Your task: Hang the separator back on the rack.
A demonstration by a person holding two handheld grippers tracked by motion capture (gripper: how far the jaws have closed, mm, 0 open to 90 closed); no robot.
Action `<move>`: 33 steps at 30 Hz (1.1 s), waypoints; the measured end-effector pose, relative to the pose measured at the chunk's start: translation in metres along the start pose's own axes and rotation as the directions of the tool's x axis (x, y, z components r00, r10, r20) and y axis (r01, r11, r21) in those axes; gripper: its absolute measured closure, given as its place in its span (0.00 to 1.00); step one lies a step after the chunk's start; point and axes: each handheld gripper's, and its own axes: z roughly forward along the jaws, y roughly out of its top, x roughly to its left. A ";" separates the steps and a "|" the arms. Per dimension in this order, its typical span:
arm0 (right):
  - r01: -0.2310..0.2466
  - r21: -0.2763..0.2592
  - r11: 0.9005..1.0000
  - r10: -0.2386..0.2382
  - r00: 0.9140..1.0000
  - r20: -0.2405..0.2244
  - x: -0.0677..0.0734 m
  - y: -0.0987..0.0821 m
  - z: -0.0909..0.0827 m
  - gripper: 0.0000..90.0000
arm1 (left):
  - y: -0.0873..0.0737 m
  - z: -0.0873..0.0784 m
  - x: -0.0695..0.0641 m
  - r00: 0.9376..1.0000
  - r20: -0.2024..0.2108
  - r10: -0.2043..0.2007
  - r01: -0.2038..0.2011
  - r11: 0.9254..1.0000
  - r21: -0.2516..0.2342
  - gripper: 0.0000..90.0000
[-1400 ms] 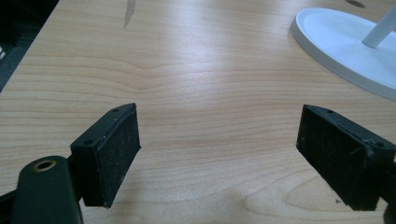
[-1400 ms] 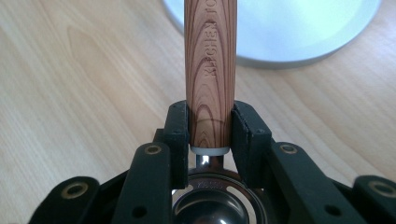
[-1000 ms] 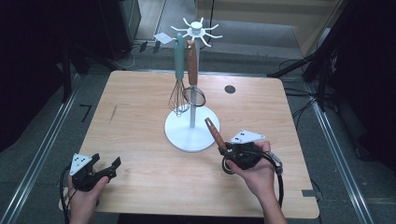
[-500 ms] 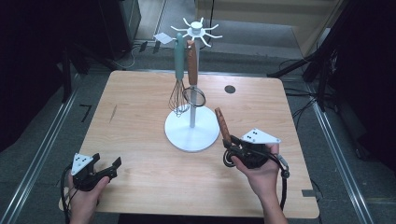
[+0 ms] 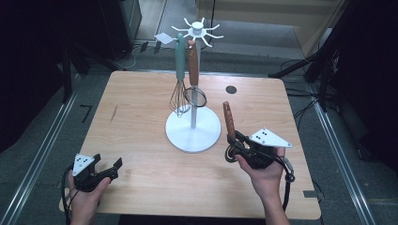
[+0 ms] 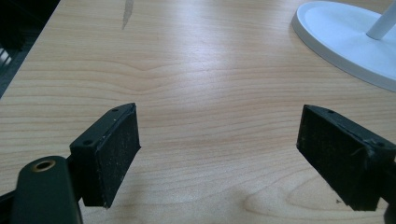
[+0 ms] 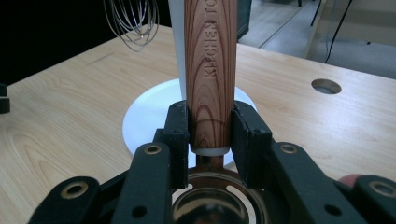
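Two grippers sat at the near edge of the table (image 5: pixel 141 122), one in each hand. The left gripper (image 5: pixel 107 170), at about seven o'clock on the tabletop, was spread wide with nothing between its jaws; in its own view the pads (image 6: pixel 114 149) hovered apart over bare wood, with the rim of the white base (image 6: pixel 345 42) at two o'clock. The right gripper (image 5: pixel 233 146), at about four o'clock, was pinching a wooden handle (image 5: pixel 228 119) near its lower end, the handle pointing away from the person towards twelve o'clock. In the right gripper view the handle (image 7: pixel 210 70) stood upright between the jaws, letters stamped along its grain, a pale collar and a metal ring showing just beneath the grip; what tool it belonged to could not be told.

Farther off, at the table's centre, stood the rack (image 5: pixel 193 84): a round white base, a thin post and a crown of hooks. A whisk (image 5: pixel 179 89) with a green handle and a strainer (image 5: pixel 194 89) with a wooden handle hung from it, side by side. Beyond, at one o'clock, a round hole (image 5: pixel 231 89) pierced the tabletop.
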 end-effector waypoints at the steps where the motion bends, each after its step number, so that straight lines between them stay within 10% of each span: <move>1: 0.002 -0.008 1.000 -0.002 1.000 -0.001 0.001 0.001 -0.001 0.79 | 0.000 0.000 0.000 1.000 0.000 0.001 -0.001 1.000 0.000 0.15; 33: 0.010 -0.168 0.986 -0.017 0.999 -0.037 0.021 0.038 -0.004 0.79 | 0.000 0.000 -0.003 0.999 -0.032 0.009 -0.009 1.000 0.000 0.15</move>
